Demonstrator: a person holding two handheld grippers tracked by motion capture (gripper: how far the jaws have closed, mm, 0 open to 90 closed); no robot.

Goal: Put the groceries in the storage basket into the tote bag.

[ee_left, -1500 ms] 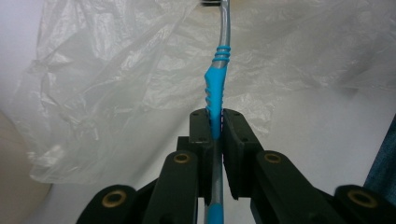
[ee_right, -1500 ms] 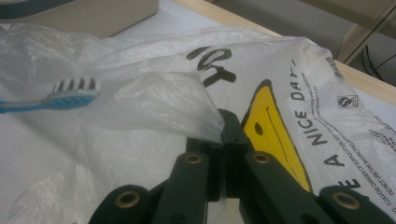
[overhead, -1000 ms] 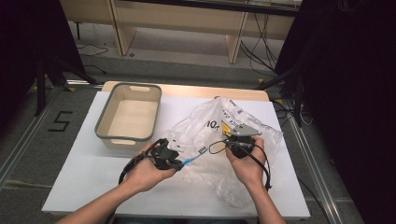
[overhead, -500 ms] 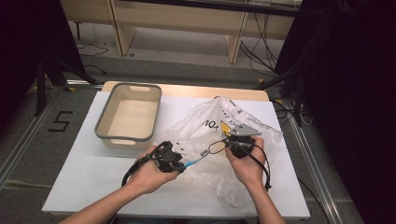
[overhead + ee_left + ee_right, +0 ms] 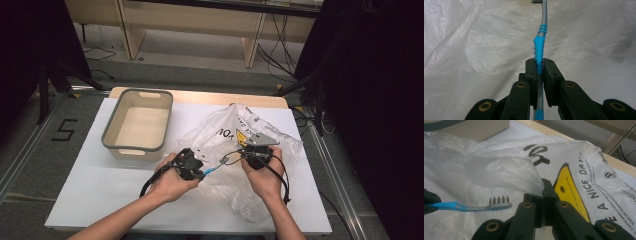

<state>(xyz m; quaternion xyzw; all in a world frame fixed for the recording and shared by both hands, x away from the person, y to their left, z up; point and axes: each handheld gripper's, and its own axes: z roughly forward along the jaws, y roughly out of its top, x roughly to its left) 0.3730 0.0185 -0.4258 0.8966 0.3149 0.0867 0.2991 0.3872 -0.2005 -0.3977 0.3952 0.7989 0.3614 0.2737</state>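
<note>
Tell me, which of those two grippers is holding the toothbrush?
The left gripper: its jaws are clamped on the blue handle of the toothbrush. The right gripper is instead pinching a fold of the plastic bag.

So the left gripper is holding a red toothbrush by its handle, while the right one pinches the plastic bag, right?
Not quite: the toothbrush is blue and grey, not red, as the left gripper view shows. The rest holds: the left gripper is shut on its handle, and the right gripper pinches a fold of the bag.
</note>
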